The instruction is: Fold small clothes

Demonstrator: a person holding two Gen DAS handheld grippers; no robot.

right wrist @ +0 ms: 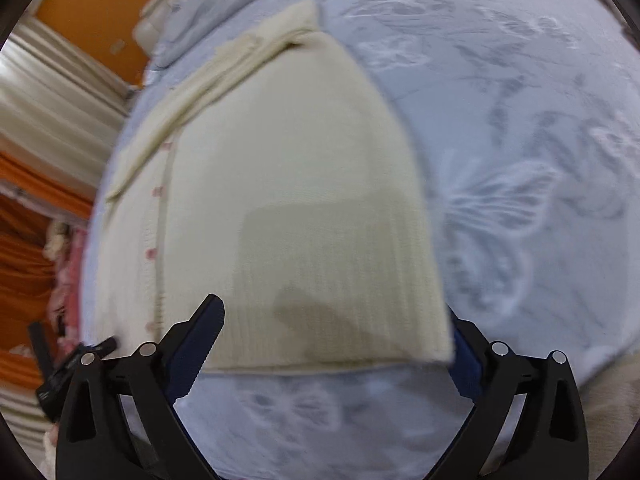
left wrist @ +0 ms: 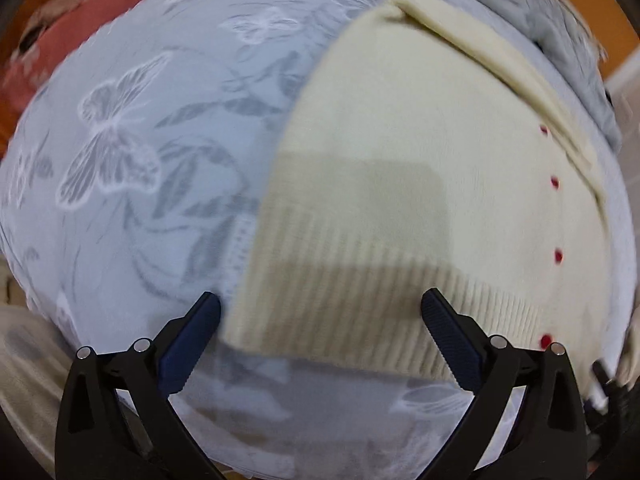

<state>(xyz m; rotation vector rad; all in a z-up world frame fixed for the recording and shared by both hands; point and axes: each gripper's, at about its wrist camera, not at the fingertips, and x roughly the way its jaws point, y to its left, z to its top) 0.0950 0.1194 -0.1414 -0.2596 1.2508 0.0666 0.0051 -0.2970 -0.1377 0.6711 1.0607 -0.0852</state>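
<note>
In the left wrist view, the left gripper [left wrist: 320, 312] hung spread wide and empty above the ribbed hem of a cream knitted cardigan with small red buttons [left wrist: 400, 184], which lay flat on a pale blue butterfly-patterned bedsheet [left wrist: 140, 140]. In the right wrist view, the right gripper [right wrist: 336, 320] was likewise spread, straddling the cardigan's hem [right wrist: 288, 184], gripping nothing.

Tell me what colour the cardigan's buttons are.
Red, small and in a row down the cream cardigan; buttons show best in the left wrist view.
</note>
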